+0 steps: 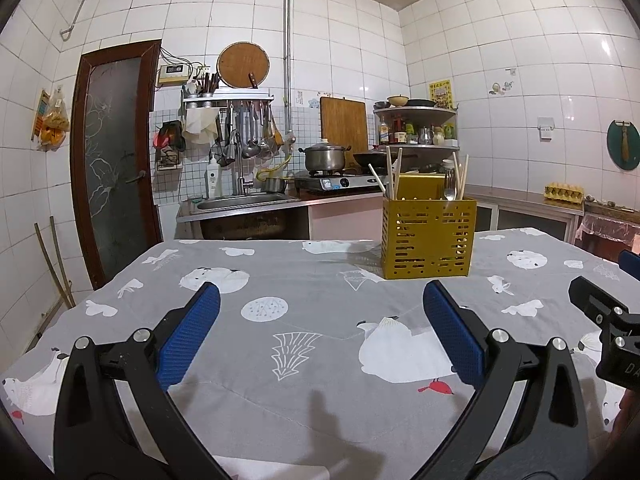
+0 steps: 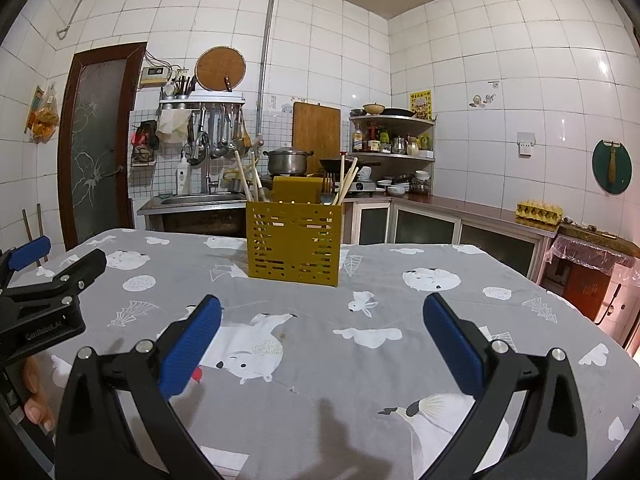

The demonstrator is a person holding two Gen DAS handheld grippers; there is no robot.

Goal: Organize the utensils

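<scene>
I am looking at the yellow caddy [image 1: 430,236] standing upright toward the far side of the desk [image 1: 320,320], on a grey cloth [image 2: 320,320] printed with white animals. Chopsticks [image 1: 390,168] are leaning out of its left part, and more chopsticks with a fork [image 1: 450,186] are sticking up from its right part. The near cloth is lying bare in front of both cameras.

Behind the desk a sink [image 1: 240,200] is sitting under hanging ladles [image 1: 248,132], a pot [image 1: 325,156] is resting on the stove, and a corner shelf [image 1: 416,112] is carrying bottles. An egg tray [image 2: 539,212] is lying on the side counter.

My left gripper [image 1: 320,300] is hovering low over the cloth, well short of the caddy, jaws spread wide and holding nothing. My right gripper [image 2: 320,308] is hovering beside it at like height, jaws likewise spread and empty. Fingers [image 2: 34,396] are showing at the left gripper's handle.
</scene>
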